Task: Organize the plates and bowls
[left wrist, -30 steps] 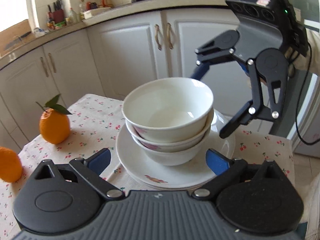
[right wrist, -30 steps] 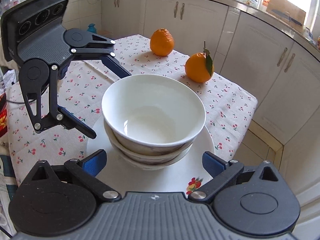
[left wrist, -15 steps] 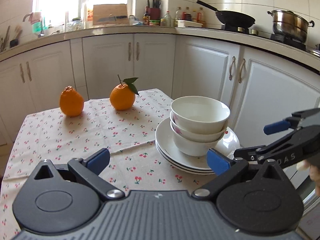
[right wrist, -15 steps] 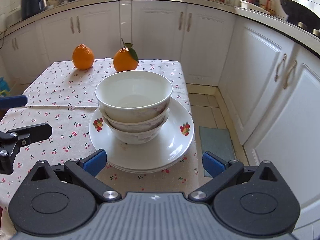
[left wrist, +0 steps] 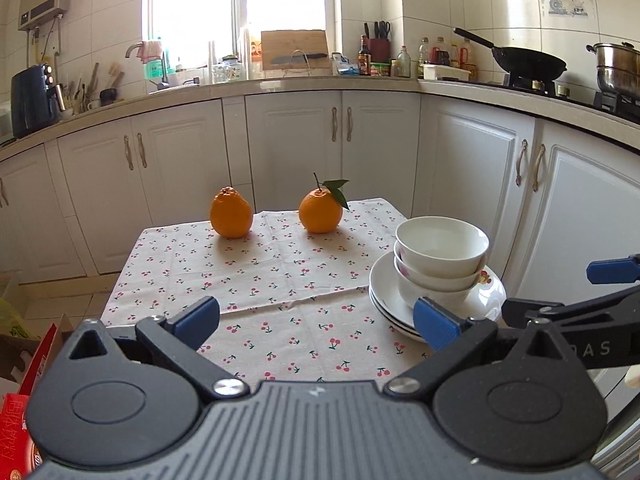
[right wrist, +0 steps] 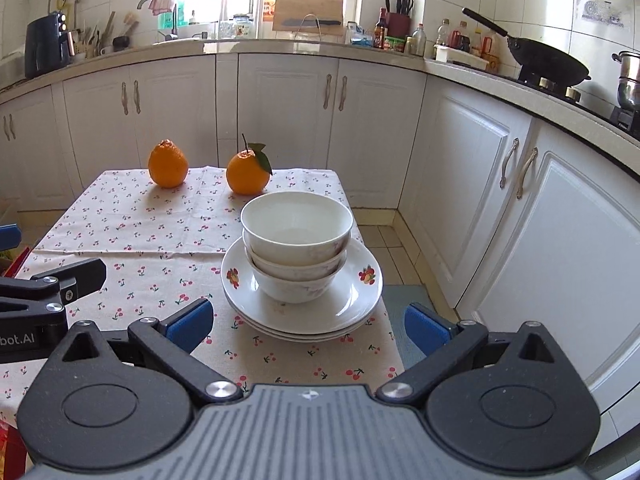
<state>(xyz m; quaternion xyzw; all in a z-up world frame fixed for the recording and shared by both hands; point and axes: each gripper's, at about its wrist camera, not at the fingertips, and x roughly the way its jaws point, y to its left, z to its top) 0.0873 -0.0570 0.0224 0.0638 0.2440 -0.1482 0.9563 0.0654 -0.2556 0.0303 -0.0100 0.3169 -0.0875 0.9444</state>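
1. The left tool (left wrist: 316, 320) is held low in front of the surface (left wrist: 256, 280), its two blue-tipped fingers (left wrist: 198, 314) spread wide apart with nothing between them.
2. The right tool (right wrist: 308, 322) is also held with its fingers (right wrist: 426, 326) wide apart and nothing in its grip; the stack of dishes sits just beyond the gap between them in the right wrist view.
3. Three white bowls (right wrist: 296, 232) are nested one inside another, upright, and stand on a stack of white plates (right wrist: 360, 300) with fruit prints on the rim.
4. That stack sits near the right-hand edge of the surface, which is covered by a cloth with a small cherry pattern (right wrist: 152, 240).
5. In the left wrist view the bowls (left wrist: 442, 248) and plates (left wrist: 384, 284) lie to the right, partly behind the left tool's right finger, and part of the right tool (left wrist: 592, 300) shows just beside the plates at the frame's right edge.
6. In the right wrist view part of the left tool (right wrist: 48, 292) shows at the left edge, over the cloth and apart from the plates.
7. Two oranges stand at the far side of the surface, well apart from the dishes: a plain orange (left wrist: 231, 213) on the left and a leafy orange (left wrist: 321, 210) nearer the bowls.
8. White cabinets (right wrist: 360, 120) run behind the surface, and a black wok (right wrist: 544, 58) sits on the stove at the right.
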